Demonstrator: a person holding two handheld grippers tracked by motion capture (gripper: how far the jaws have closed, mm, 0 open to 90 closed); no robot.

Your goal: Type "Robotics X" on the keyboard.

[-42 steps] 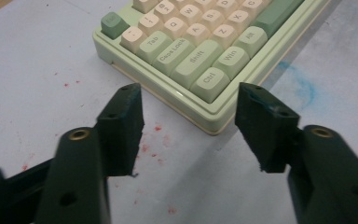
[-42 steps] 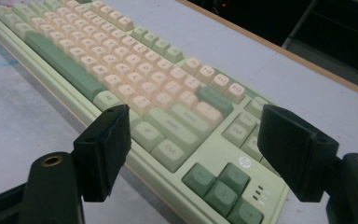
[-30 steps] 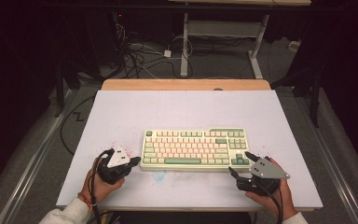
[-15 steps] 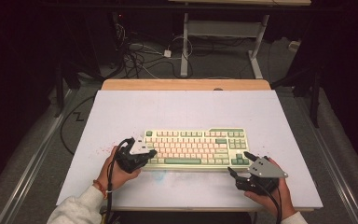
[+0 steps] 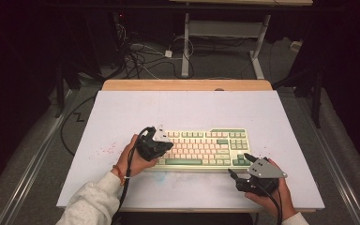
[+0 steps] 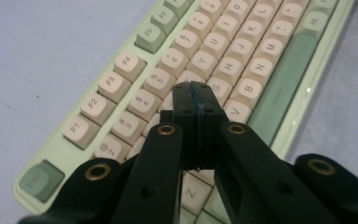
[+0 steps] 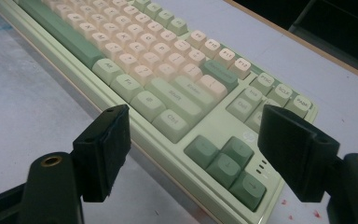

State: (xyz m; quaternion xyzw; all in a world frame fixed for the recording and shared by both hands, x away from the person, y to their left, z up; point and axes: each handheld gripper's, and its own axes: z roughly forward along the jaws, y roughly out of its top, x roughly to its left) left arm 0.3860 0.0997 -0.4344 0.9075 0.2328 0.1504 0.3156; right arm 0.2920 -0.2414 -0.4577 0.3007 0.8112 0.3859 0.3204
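Hidden under the left gripper [image 5: 161, 140]: the keyboard's [image 5: 206, 146] left end, jaws pressed together over the letter rows, gripping nothing. Right gripper [image 5: 240, 165] at its five o'clock corner, jaws spread wide and empty, just short of the arrow keys [image 7: 226, 161]. Pale green case, cream keys, mid-table [image 5: 122, 108].

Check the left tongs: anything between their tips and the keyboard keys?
Nothing visible. The left tongs, jaws shut together, hang over the pale green and cream keyboard above its left letter rows, with bare keys right beneath the tips. Whether the tips touch a key cannot be told. The right tongs sit open off its right end.
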